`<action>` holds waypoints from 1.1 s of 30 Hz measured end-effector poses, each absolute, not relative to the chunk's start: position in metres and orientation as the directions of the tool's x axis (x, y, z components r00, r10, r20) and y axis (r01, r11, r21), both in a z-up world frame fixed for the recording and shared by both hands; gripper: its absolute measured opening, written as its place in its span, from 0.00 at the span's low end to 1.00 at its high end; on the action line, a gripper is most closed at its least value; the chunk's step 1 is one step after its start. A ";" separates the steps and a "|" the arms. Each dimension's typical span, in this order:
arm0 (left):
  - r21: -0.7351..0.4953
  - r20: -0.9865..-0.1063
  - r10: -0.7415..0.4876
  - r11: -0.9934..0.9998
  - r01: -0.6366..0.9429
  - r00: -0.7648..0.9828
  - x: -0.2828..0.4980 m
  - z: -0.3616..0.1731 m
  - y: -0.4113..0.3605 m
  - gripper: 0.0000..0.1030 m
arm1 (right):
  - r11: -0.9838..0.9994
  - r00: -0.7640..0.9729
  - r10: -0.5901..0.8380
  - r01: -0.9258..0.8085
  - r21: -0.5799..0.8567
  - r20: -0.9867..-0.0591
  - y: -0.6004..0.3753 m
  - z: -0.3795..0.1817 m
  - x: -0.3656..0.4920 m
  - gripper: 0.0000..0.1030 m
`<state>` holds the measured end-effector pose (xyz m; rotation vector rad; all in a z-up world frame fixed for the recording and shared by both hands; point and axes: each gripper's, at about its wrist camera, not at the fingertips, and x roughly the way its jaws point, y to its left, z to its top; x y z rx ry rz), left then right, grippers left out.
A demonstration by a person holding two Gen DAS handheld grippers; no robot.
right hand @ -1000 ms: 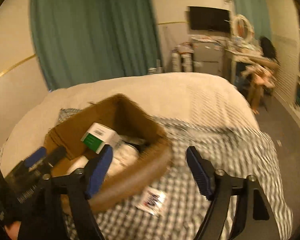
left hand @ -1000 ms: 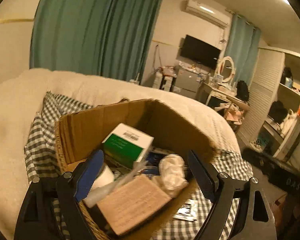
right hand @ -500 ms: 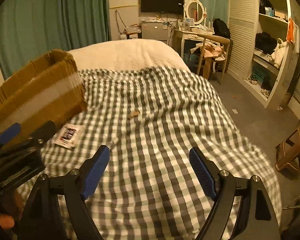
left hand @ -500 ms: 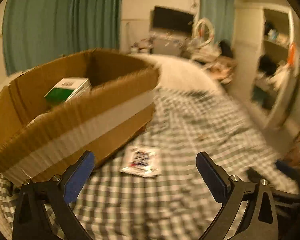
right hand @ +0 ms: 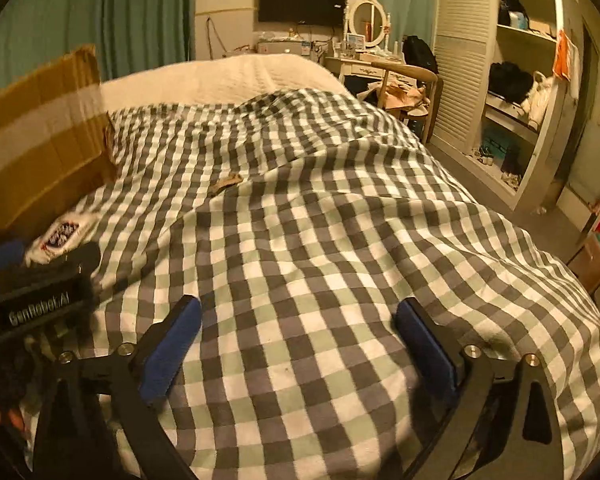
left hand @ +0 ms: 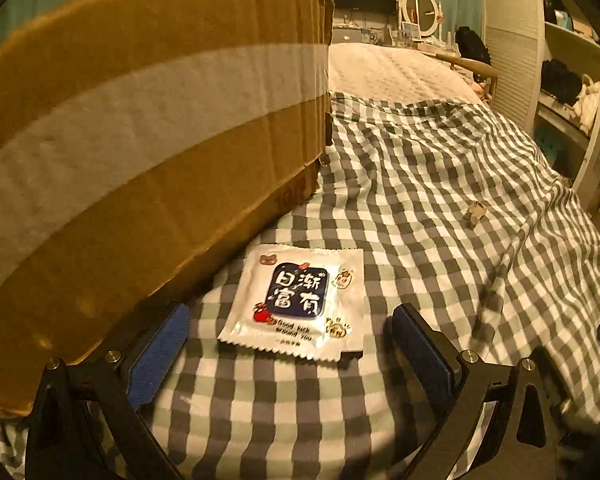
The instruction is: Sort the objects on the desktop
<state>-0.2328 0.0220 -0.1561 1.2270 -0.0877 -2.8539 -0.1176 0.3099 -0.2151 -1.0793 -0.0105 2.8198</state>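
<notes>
Brown cardboard fills the left of the left wrist view: the box [left hand: 148, 128], a pale tape band across its side, stands on the checked blanket [left hand: 420, 184] of the bed. A white sachet [left hand: 296, 300] with a dark blue label lies flat on the blanket just beside the box's near lower edge, apart from it. The left tool [left hand: 290, 344] hovers low over the blanket with its blue pads spread wide, the sachet lying just ahead of the gap between them and touching neither pad. The left pad [left hand: 160, 354] is close against the box wall, which crowds that side. A small tan scrap [left hand: 475, 213] lies on the blanket well right of the box. Part of the right tool shows dark at the lower right edge.

In the right wrist view the box [right hand: 40, 128] is at far left, the sachet [right hand: 60, 236] by its base, partly hidden behind the black body of the left tool [right hand: 32, 304]. The scrap [right hand: 226, 183] lies on the blanket [right hand: 340, 216] right of the box. The right tool [right hand: 298, 340] is open wide over bare blanket, holding nothing, well to the right of the box. Beyond the bed stand a chair [right hand: 410, 80] and white shelves [right hand: 516, 60].
</notes>
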 end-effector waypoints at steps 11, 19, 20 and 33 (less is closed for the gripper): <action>-0.104 -0.744 0.040 -0.993 0.056 -0.667 -0.243 -0.155 -0.003 0.72 | -0.994 -0.727 0.106 -0.105 -0.043 -0.679 0.307 -0.216 -0.120 1.00; -0.148 -0.724 0.103 -0.989 0.008 -0.682 -0.243 -0.148 -0.007 0.32 | -0.992 -0.717 0.123 -0.109 -0.065 -0.686 0.305 -0.217 -0.124 1.00; -0.155 -0.725 0.111 -0.988 0.005 -0.679 -0.242 -0.147 -0.008 0.31 | -0.992 -0.716 0.124 -0.109 -0.066 -0.687 0.305 -0.217 -0.124 1.00; -0.221 -0.687 0.239 -0.968 -0.116 -0.686 -0.196 -0.122 0.001 0.15 | -0.992 -0.701 0.114 -0.113 -0.048 -0.704 0.307 -0.202 -0.121 0.99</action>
